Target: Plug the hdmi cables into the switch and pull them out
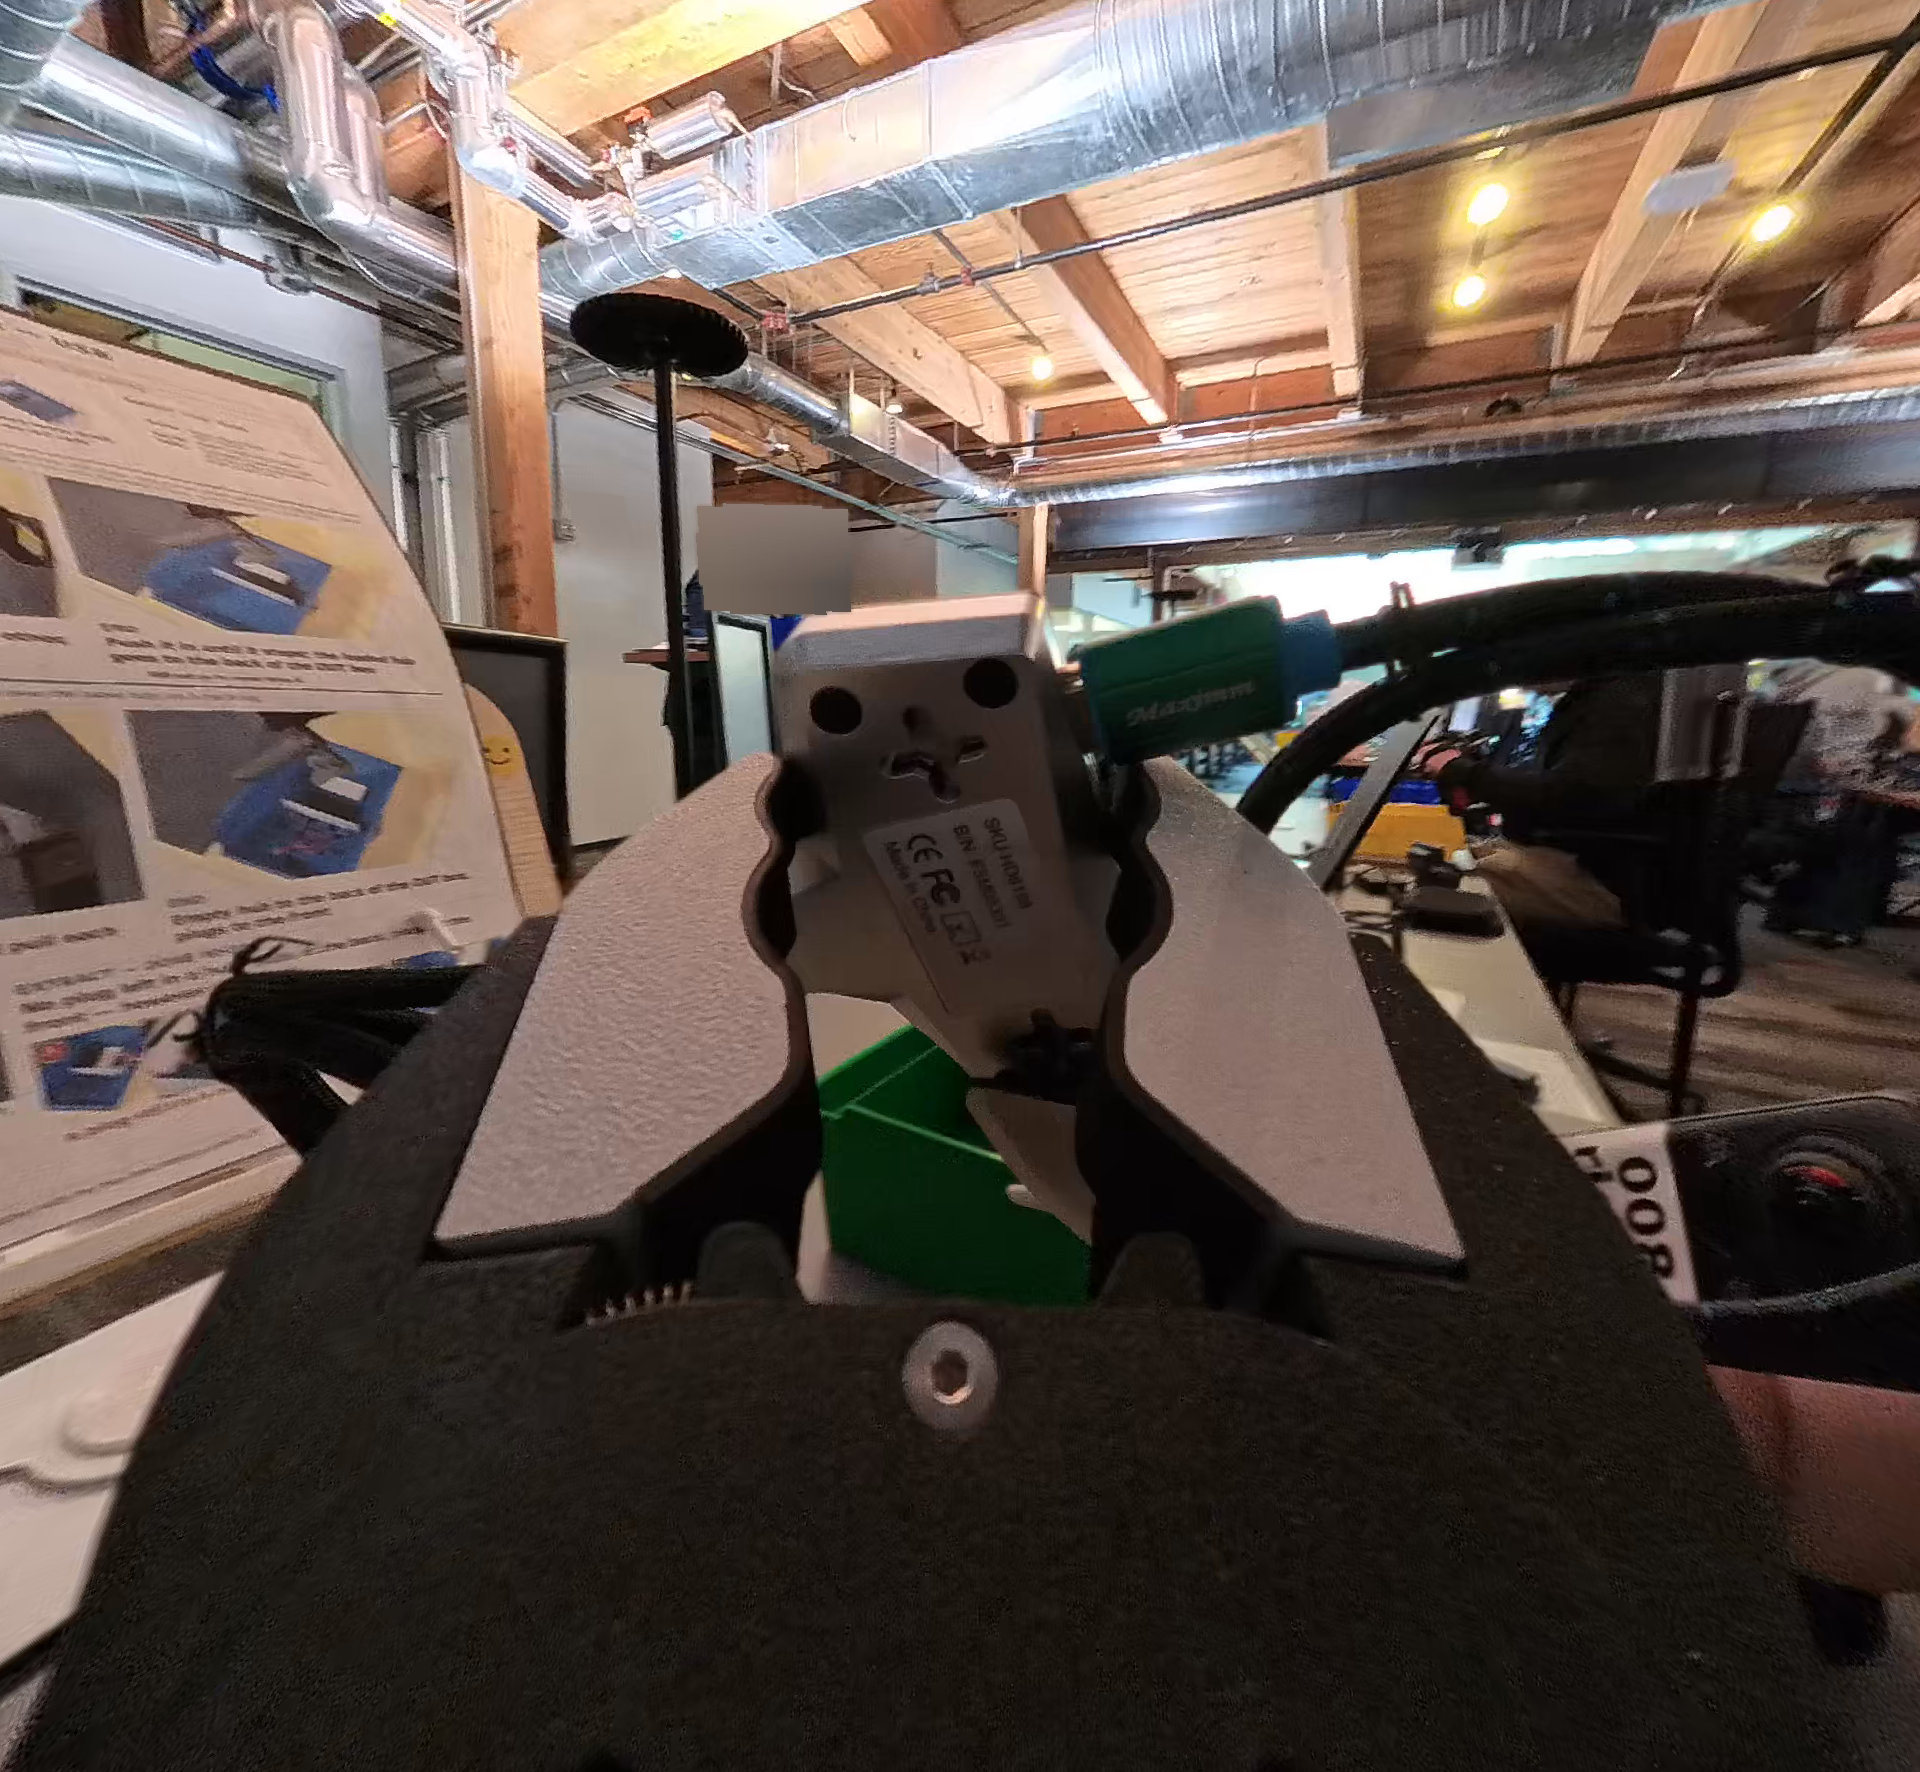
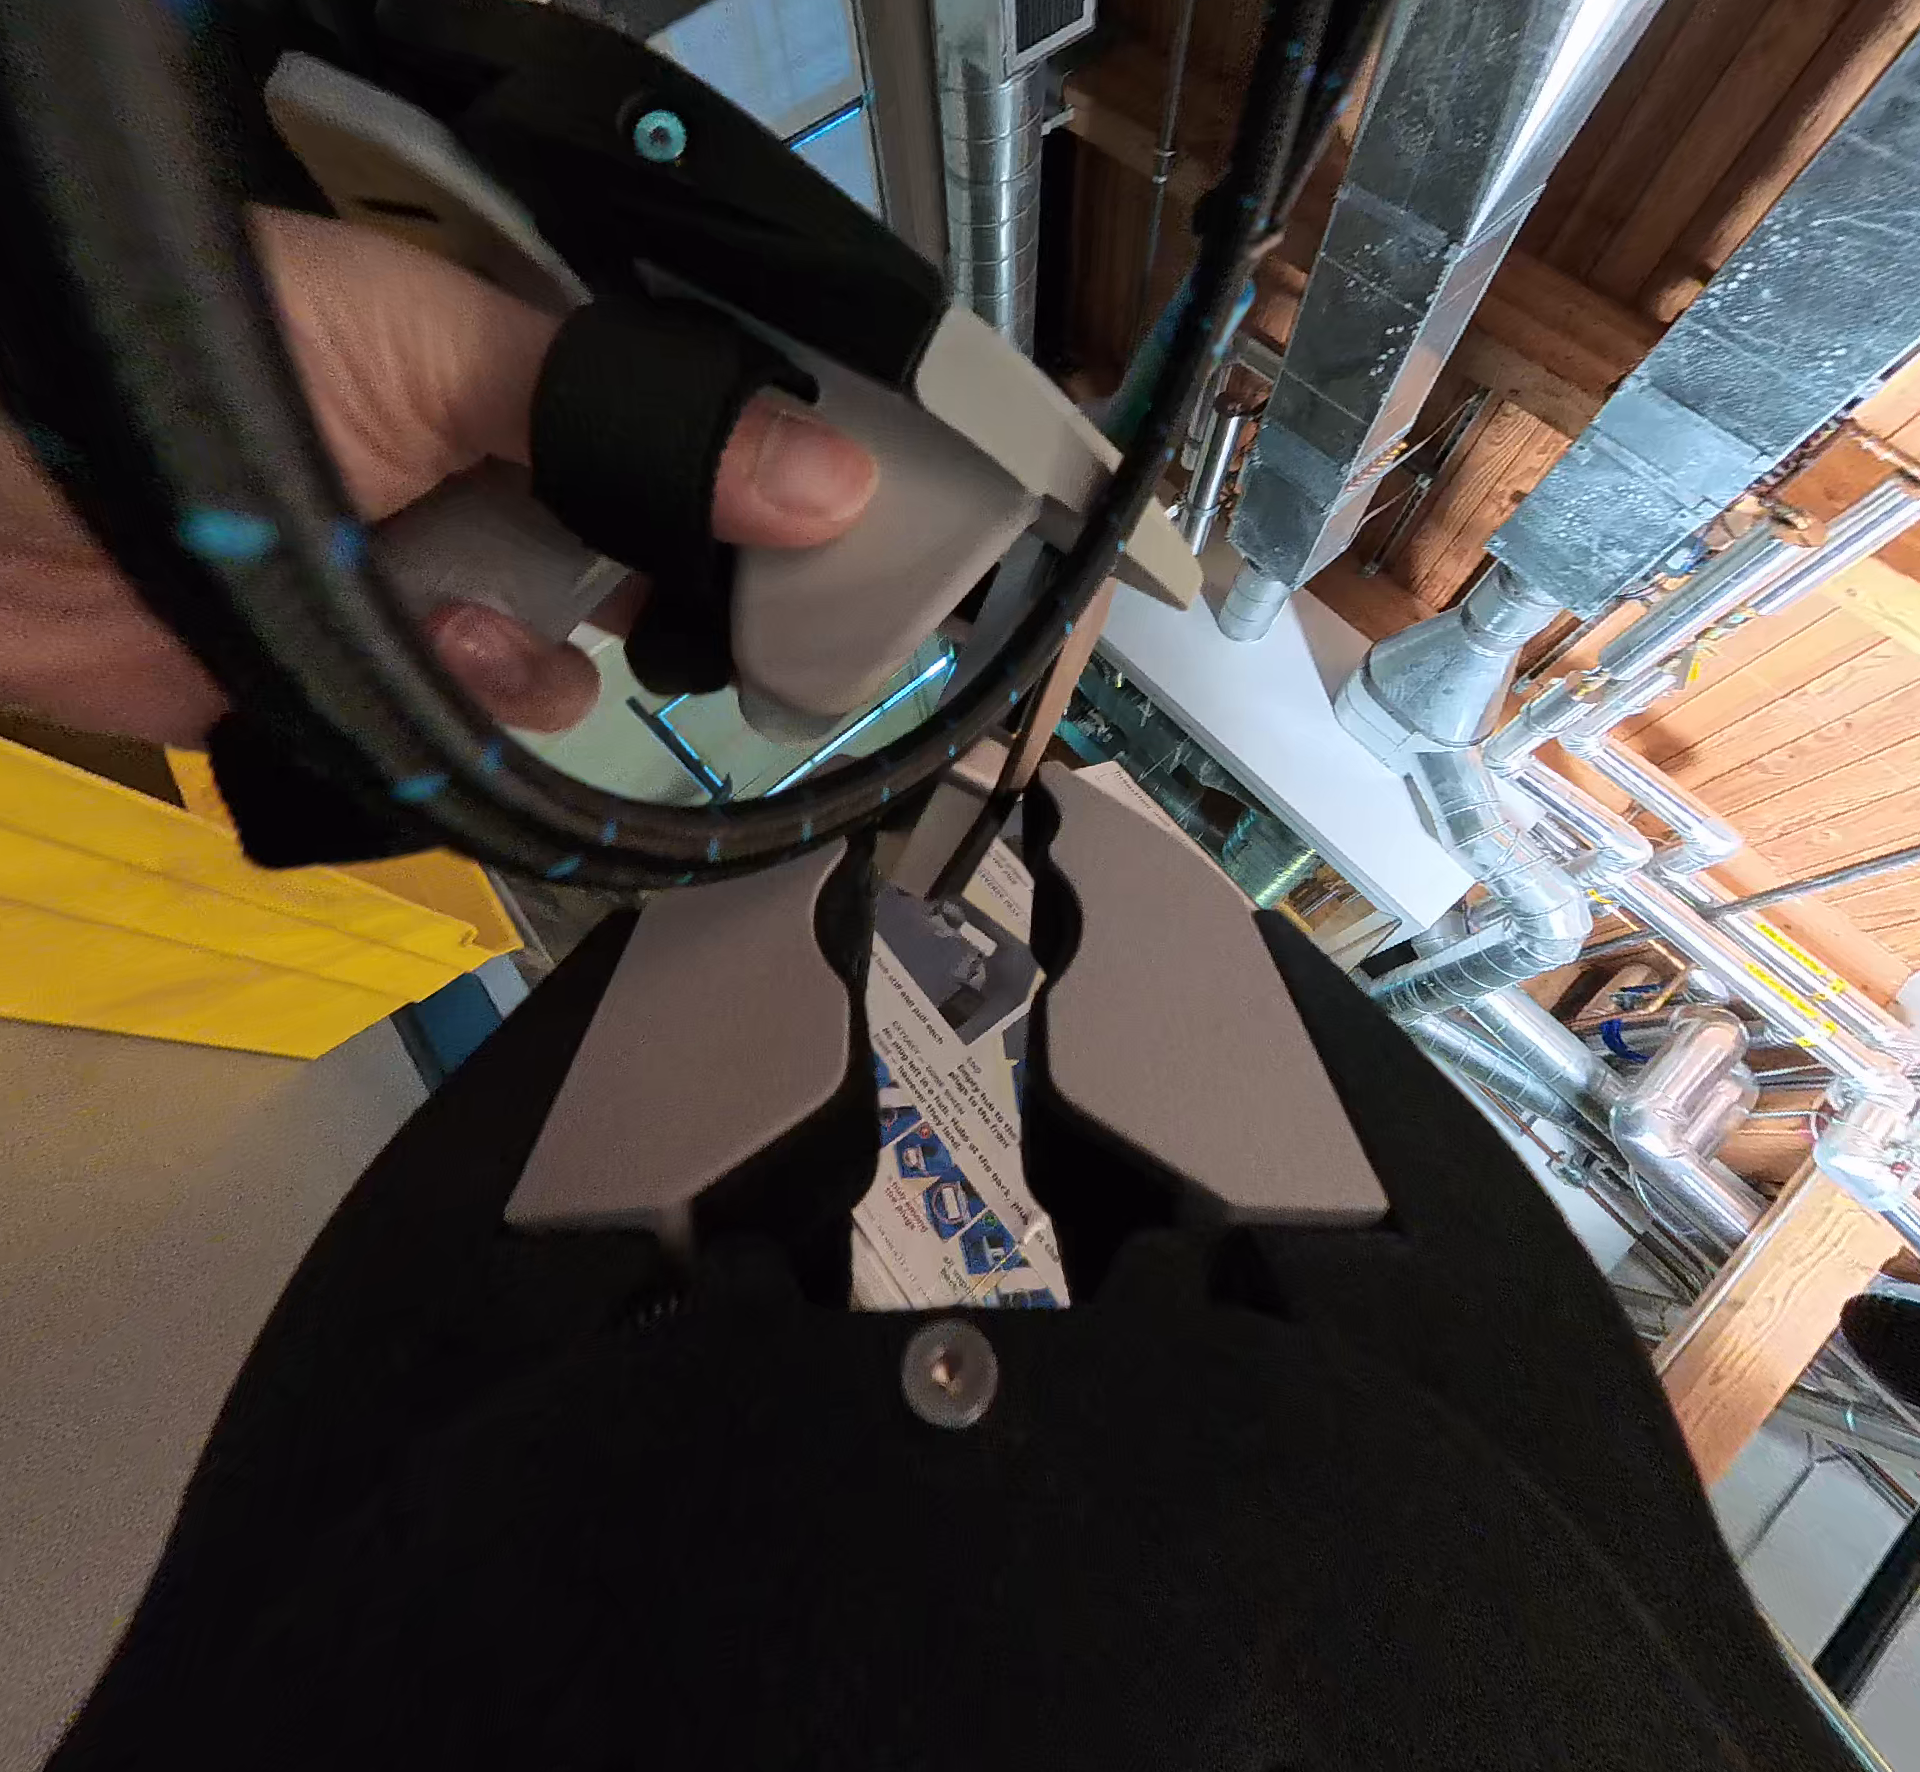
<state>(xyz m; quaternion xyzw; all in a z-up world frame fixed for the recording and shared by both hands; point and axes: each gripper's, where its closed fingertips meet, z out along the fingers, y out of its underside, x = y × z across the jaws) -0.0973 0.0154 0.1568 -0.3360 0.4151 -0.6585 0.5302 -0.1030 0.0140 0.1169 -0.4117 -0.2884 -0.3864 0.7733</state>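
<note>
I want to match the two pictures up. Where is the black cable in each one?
Left wrist view: the black cable is at the upper right, running from the green plug to the right edge.
Right wrist view: it curves in a big loop across the left and middle.
Shared landmark: the instruction sheet, at the left there, shows low in the middle here.

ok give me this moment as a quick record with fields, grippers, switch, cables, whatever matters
left gripper: shut on the switch, held up off the table
switch: grey box, underside with a sticker facing the camera
green plug: at the switch's right side, looks plugged in, black cable trailing right
right gripper: nearly closed around a thin black cable
looped cable: black braid with blue flecks, curving in front of the person's hand
green bin: on the table below the switch
</note>
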